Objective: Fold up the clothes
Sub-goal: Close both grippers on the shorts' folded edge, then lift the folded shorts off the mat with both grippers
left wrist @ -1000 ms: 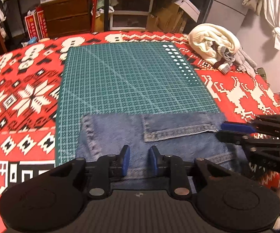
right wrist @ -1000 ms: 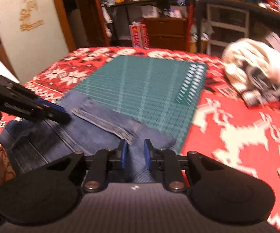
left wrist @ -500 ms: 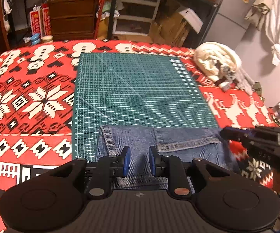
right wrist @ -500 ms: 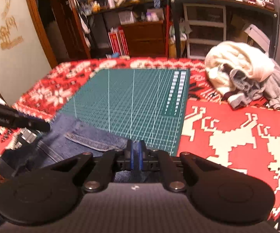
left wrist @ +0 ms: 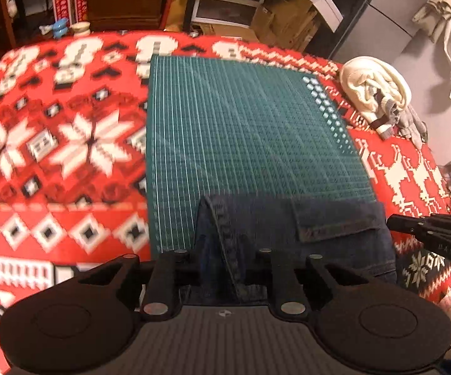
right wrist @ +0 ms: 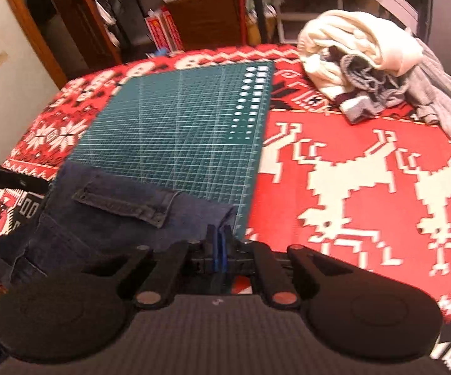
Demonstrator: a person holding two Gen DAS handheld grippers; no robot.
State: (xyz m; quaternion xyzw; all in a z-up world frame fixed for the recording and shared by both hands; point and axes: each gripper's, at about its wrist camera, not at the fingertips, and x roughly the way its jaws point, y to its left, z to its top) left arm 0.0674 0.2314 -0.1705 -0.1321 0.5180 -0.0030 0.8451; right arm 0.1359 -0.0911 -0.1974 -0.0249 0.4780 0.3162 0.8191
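No lettering in either view is sharp enough to read.

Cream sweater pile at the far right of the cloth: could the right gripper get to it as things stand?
Probably not right away. The right gripper is shut on the jeans corner, and the sweater pile lies far off across bare red cloth. Nothing blocks the path once it lets go.

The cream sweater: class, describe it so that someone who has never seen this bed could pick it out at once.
Start at the green cutting mat on the red patterned blanket. Look past the mat's far right corner to the heap of clothes there. The cream sweater is the bulky pale bundle on top, lighter than the grey garments beneath and beside it, and unlike the dark jeans at the mat's near edge.
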